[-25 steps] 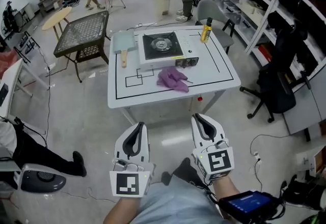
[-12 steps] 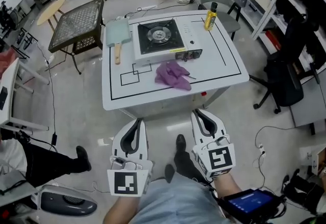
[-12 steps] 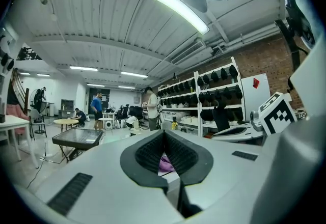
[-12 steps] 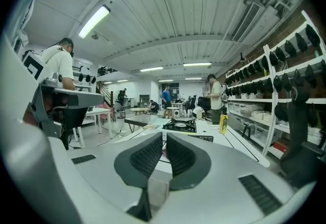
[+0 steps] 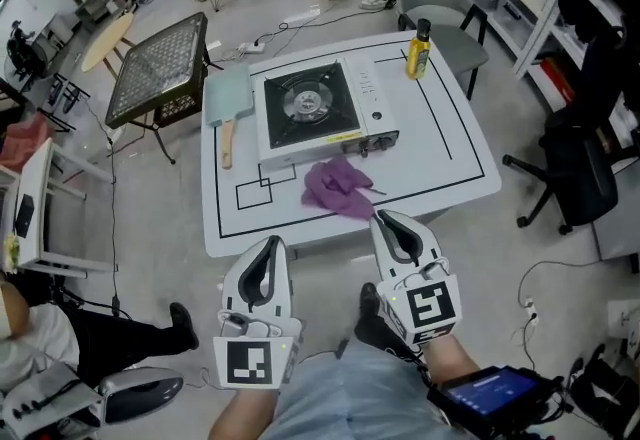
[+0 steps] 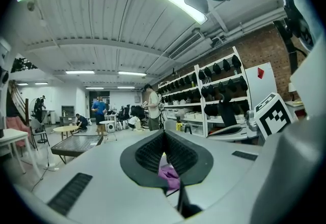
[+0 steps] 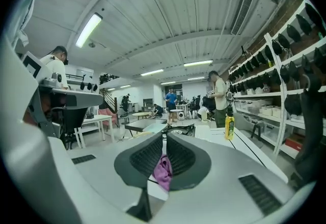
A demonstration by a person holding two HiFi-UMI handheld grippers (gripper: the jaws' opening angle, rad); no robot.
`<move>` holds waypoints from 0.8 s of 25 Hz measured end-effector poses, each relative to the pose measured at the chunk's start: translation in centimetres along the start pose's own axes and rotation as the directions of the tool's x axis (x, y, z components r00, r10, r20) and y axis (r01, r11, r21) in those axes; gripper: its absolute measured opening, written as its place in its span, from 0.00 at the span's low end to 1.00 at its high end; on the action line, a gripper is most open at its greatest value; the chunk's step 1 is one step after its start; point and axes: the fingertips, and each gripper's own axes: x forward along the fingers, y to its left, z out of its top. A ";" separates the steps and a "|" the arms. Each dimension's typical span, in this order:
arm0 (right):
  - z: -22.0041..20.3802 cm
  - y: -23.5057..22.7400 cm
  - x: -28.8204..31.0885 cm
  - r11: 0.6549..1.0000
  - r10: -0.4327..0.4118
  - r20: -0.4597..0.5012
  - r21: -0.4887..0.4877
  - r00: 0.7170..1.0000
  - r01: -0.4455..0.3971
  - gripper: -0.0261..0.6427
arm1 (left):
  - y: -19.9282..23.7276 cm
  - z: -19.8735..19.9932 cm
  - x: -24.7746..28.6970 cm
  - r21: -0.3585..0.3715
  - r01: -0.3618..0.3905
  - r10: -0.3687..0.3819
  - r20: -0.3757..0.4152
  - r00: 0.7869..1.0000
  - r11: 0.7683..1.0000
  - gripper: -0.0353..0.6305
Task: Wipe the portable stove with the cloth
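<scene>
The purple cloth (image 5: 335, 185) lies crumpled on the white worktop (image 5: 440, 153), just in front of the portable stove (image 5: 310, 106). The left gripper (image 5: 272, 244) and right gripper (image 5: 386, 218) hover near the worktop's front edge, each with its fingers pressed together on nothing.

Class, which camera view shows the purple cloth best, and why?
The head view: the whole cloth shows, crumpled on the table in front of the stove. Each gripper view shows only a purple scrap of it, beyond the jaws.
</scene>
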 end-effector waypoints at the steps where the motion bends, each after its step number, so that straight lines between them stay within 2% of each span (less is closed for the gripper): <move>1: 0.5 -0.6 0.6 1.000 0.008 0.006 -0.001 1.000 -0.008 0.12 | -0.1 0.5 0.8 -0.001 -0.004 0.004 0.006 1.000 1.000 0.08; 6: 3.5 -3.3 3.2 0.999 0.046 0.042 -0.023 0.998 -0.045 0.12 | 0.3 3.5 4.3 0.047 -0.056 0.056 0.009 0.998 0.997 0.08; 10: 5.8 -4.5 5.3 0.996 0.081 0.076 -0.053 0.994 -0.077 0.12 | 0.6 5.4 6.0 0.031 -0.068 0.065 0.102 0.993 0.997 0.08; 14: 6.5 -4.5 7.1 0.991 0.117 0.083 -0.071 0.990 -0.111 0.12 | 2.1 5.6 6.7 0.045 -0.121 0.117 0.084 0.989 0.992 0.08; 17: 6.1 -4.0 8.6 0.987 0.142 0.068 -0.085 0.987 -0.136 0.12 | 3.6 4.7 7.1 0.029 -0.149 0.147 0.070 0.987 0.988 0.08; 20: 5.1 -3.4 10.3 0.983 0.162 0.040 -0.097 0.986 -0.158 0.12 | 4.8 4.2 7.8 0.014 -0.146 0.143 0.120 0.982 0.989 0.08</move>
